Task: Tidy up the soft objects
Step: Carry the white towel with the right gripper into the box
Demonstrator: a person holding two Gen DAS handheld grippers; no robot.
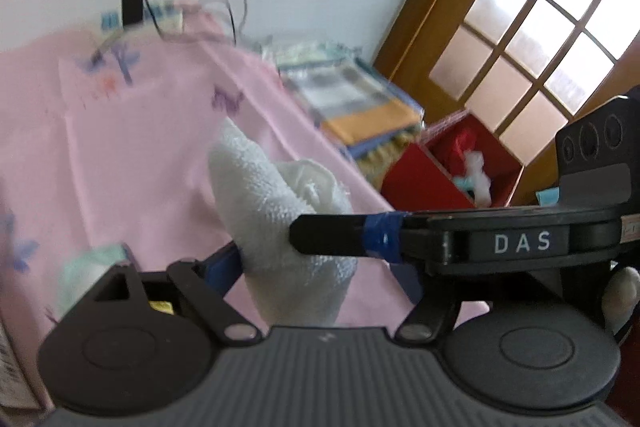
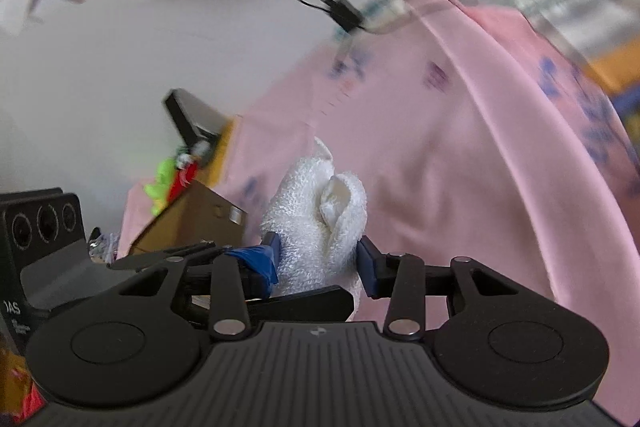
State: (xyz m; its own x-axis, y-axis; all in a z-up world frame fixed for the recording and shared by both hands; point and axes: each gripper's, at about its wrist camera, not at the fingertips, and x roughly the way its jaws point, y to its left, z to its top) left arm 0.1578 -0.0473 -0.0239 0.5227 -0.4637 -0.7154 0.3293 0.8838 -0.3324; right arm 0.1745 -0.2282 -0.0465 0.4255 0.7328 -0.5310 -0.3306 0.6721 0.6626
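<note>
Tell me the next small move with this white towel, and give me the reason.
Probably carry the white towel toward the red box beside the pink-covered table. Both the right gripper and the left gripper have the bunched towel between their jaws, clear of the cloth, and the box already holds other soft things.

The towel [image 1: 276, 211] is bunched between both grippers above the bedsheet [image 1: 120, 147]. A box [image 1: 448, 167] sits beyond the sheet's right edge, beside a door [image 1: 540, 39].

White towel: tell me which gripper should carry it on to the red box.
Probably left: the left gripper straddles the towel, and the red box lies ahead in its view only.
</note>
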